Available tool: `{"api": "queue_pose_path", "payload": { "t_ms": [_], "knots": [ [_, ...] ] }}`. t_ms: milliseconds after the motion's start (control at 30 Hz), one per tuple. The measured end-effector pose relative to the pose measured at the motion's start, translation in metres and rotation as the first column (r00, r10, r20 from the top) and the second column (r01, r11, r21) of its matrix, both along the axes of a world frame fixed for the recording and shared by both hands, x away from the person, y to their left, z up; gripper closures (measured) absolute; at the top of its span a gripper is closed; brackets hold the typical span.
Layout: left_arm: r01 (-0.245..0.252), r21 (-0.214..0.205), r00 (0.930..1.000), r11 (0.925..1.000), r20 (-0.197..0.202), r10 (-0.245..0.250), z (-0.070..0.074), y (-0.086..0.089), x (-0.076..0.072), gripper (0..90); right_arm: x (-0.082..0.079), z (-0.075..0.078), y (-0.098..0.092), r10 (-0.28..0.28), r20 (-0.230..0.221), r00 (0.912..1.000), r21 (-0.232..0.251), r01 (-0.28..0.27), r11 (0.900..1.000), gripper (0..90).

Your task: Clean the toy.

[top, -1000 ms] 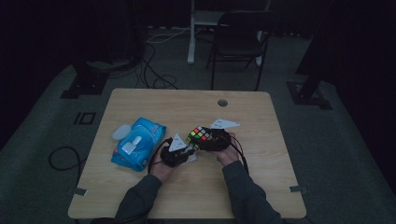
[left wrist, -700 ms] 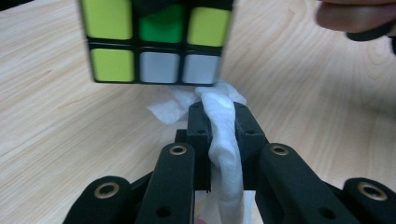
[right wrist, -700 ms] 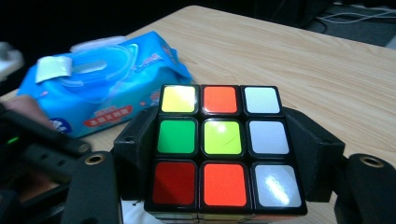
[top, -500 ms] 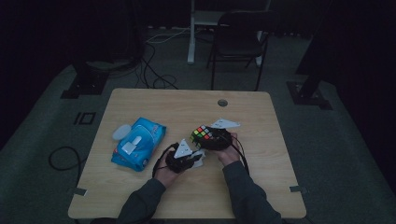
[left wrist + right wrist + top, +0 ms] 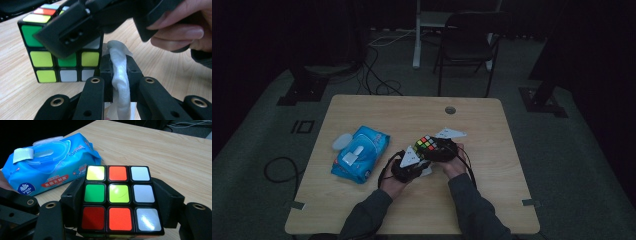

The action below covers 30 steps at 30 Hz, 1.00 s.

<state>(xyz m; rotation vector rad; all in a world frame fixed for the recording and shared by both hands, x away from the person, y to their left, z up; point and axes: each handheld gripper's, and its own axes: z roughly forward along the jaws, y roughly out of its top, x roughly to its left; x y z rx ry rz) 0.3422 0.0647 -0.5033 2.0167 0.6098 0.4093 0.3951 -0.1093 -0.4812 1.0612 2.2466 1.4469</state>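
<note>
Room dim, walls lost in dark. Light wooden table (image 5: pixel 492 115) on grey carpet floor (image 5: pixel 572 150). Beyond the table: black folding chair (image 5: pixel 469 42), white post (image 5: pixel 417 35), loose cables (image 5: pixel 372 75). Black stand bases (image 5: pixel 299 90) flank the table's far corners.

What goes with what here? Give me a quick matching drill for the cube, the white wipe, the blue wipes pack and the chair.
1 puzzle cube
2 white wipe
3 blue wipes pack
4 chair

a lying on the table, lid open
b clamped in the right gripper
c on the floor beyond the table
d pinched in the left gripper

Pairs: 1-b, 2-d, 3-a, 4-c
</note>
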Motion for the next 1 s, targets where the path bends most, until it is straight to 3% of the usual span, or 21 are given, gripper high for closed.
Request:
{"api": "queue_pose_path", "payload": {
  "t_ms": [333,1000],
  "knots": [
    [-0.013,0.001,0.9999,0.9999,0.011,0.013,-0.001,-0.002,-0.001,81.8,0.000,0.001,-0.002,-0.008,0.000,1.0000,0.005,0.008,1.0000,34.4],
    [-0.039,0.020,0.9991,0.9990,-0.015,0.040,-0.011,0.002,0.000,81.8,0.000,0.003,-0.007,-0.032,0.004,0.9995,0.009,0.032,0.9994,34.4]
  ]
}}
